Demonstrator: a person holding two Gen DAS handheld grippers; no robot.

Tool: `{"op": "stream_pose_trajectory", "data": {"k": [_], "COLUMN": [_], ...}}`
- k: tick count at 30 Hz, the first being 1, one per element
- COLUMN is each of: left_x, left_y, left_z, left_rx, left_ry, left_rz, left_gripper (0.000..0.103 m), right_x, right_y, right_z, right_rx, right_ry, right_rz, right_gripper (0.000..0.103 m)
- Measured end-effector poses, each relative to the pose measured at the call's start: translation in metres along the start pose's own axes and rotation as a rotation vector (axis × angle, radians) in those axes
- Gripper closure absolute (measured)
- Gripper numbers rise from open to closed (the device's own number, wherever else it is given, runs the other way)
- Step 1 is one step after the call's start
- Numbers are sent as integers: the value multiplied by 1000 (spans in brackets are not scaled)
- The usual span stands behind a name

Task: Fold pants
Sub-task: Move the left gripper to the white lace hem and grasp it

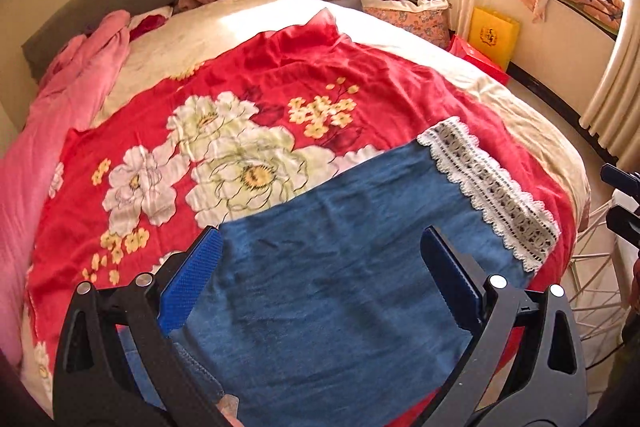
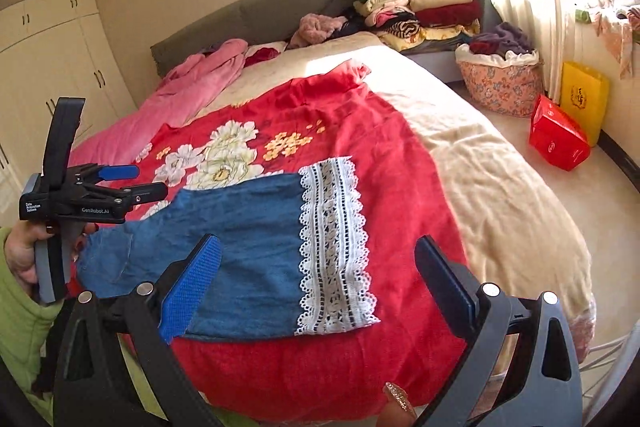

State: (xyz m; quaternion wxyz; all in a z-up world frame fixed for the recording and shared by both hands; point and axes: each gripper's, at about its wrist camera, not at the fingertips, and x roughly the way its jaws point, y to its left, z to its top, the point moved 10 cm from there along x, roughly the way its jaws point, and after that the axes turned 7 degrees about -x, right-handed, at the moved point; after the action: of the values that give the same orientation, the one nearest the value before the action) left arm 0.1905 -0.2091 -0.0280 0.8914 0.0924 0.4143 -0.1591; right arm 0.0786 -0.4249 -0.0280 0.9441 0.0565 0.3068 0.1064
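The blue denim pants [image 2: 240, 251] lay flat on a red floral blanket [image 2: 352, 131] spread over the bed, near its foot edge, with a broad white lace hem [image 2: 334, 247] at the leg end pointing toward the window side. The waist end sat toward the person's left, where a seat pocket showed on the denim.

The left gripper [image 1: 320, 267] hovered above the pants with its jaws spread wide, holding nothing; its blue-padded fingers [image 1: 192, 283] framed the denim below, the lace band off to its right. In the right wrist view that same gripper [image 2: 132, 183] appeared side-on over the waist end, gripped by the person's hand [image 2: 24, 251] in a green sleeve.

The right gripper [image 2: 316, 275] was likewise wide apart and empty, poised over the lace-trimmed leg end, its fingers straddling the pants and the red blanket; whether either gripper touched the cloth could not be told.

Beyond the blanket lay a cream bedcover [image 2: 492, 195], a pink robe [image 2: 188, 91] along the far side, a stack of folded clothes [image 2: 424, 7] by the grey headboard, a floral laundry basket [image 2: 500, 83] on the floor, and a red box [image 2: 558, 139] beside a yellow bag [image 2: 584, 99]
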Motion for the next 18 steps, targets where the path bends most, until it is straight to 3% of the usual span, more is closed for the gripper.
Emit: {"op": "stream_pose_trajectory", "data": {"k": [9,18], "left_x": [14,31], "left_y": [-37,-59], "left_z": [12,20], "left_rx": [59,101], "left_ry": [12,10], "left_rz": [-37,-55], "left_gripper": [10,10], "right_x": [-15,1], "right_y": [-17,-19], "right_z": [3,-11], "right_rx": [-11,-1], "right_ry": [-31,9], "right_rz": [-57,-49], "right_gripper": [6,6]}}
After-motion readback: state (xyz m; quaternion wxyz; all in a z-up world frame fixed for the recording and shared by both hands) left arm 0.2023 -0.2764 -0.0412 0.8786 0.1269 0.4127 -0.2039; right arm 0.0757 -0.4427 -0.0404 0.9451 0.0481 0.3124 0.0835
